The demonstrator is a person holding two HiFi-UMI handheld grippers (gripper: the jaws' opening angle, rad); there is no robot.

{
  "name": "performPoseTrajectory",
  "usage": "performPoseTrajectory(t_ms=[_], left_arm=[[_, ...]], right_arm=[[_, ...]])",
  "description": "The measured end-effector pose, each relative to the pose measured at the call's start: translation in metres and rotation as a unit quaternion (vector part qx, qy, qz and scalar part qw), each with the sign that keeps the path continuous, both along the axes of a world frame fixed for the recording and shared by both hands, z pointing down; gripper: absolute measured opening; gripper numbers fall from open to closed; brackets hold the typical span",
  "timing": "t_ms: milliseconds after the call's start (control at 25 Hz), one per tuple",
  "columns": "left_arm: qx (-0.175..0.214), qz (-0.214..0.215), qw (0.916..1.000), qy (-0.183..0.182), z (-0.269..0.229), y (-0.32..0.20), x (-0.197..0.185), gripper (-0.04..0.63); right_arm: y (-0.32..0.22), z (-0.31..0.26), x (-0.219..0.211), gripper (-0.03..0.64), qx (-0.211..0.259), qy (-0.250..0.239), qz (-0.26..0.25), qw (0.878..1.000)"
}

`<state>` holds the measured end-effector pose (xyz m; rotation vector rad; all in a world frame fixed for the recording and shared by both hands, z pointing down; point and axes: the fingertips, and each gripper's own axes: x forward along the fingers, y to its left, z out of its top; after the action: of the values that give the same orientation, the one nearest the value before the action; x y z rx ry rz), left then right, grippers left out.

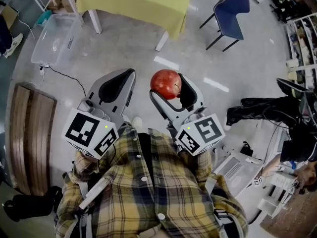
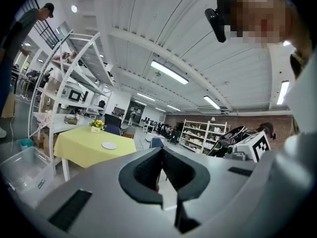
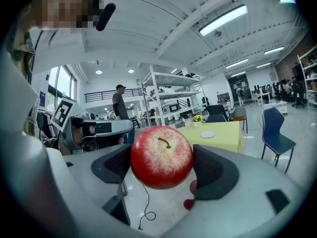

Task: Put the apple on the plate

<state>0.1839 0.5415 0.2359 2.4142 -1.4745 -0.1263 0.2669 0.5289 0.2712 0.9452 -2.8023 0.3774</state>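
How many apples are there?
1. The red apple is held in the right gripper, between its two jaws. None shows on the yellow table; others could be hidden.

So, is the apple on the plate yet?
Not yet: the apple is clamped in the right gripper; the plate lies bare on the yellow table.

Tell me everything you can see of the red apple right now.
The round red apple is glossy and finely speckled, paling to yellow around a short brown stem on the side facing the gripper's camera. It looks whole, with no bruise showing. The dark ribbed fingers of the right gripper press on its two flanks, holding it in the air above the grey floor.
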Motion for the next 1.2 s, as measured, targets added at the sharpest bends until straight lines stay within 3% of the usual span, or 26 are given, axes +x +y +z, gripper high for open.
performPoseTrajectory(t_ms=[280, 560, 1200], left_arm=[[-0.013, -0.028, 0.9995, 0.006, 0.015, 0.000, -0.009, 0.008], [-0.026, -0.033, 0.9991, 0.004, 0.032, -0.038, -0.022, 0.008], [-0.018, 0.026, 0.9995, -0.004, 0.017, -0.210, -0.141, 0.008]], right_arm=[[-0.005, 0.015, 0.007, 0.371, -0.015, -0.001, -0.002, 1.000], [-0.038, 0.029, 0.001, 0.371, -0.028, 0.005, -0.004, 1.000], [-0.202, 0.017, -0.125, 0.371, -0.023, 0.007, 0.042, 0.999]])
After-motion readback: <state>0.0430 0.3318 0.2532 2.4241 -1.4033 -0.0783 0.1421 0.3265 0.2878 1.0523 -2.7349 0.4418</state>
